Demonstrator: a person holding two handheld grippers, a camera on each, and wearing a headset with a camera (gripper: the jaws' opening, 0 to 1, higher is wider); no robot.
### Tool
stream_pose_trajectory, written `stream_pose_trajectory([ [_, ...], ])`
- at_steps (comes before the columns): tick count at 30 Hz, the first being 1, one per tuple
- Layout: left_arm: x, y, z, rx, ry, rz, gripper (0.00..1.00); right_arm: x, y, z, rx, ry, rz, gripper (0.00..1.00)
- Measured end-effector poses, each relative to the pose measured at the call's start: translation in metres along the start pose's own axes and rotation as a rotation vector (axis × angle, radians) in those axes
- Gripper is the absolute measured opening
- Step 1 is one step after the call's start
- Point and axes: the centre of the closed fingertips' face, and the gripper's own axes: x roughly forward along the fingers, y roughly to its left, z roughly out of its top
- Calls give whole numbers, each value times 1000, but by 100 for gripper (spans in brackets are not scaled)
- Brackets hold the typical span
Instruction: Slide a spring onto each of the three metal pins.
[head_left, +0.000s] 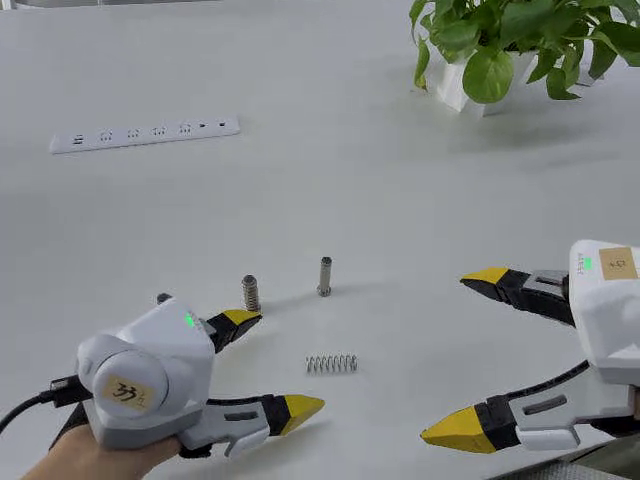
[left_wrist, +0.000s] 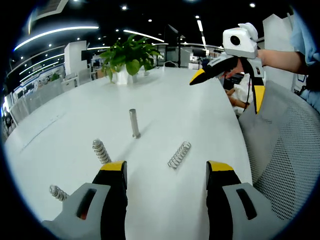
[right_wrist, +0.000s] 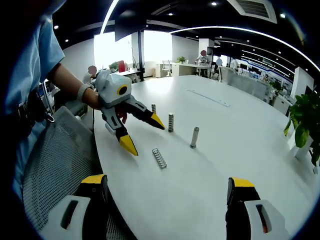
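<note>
Last step, I judge: in the head view a sprung pin (head_left: 250, 292) left of centre and a second sprung pin (head_left: 163, 298) further left already wear coiled wire. The smooth steel bare pin (head_left: 325, 276) stands upright at centre. The loose spring (head_left: 331, 363) lies flat on the matte white table (head_left: 330, 170), below the bare pin. The left gripper (head_left: 275, 360) and the right gripper (head_left: 455, 355) gape wide, empty. Next: pinch the springy coil lightly, upend it, thread it down.

Table (head_left: 400, 200) off-white; pin (head_left: 325, 276) and spring (head_left: 331, 364) silvery; left hand-held gripper (head_left: 285, 361), right hand-held gripper (head_left: 445, 357) white with yellow tips
</note>
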Motion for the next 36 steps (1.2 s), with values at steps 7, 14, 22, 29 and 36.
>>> stream_pose_trajectory([
  [7,20,-2,-4,62,21,-36,39,-3,3,-4,24,-2,-11,99],
  [14,24,-7,-8,113,46,-81,28,-8,7,-8,31,8,-13,99],
  [22,23,-15,-8,145,59,-119,14,-7,9,-7,29,12,-7,99],
  [29,22,-16,-10,168,116,-144,9,-3,11,-4,16,17,6,99],
  [36,21,-18,-12,219,205,-185,7,-2,12,-4,11,19,10,99],
])
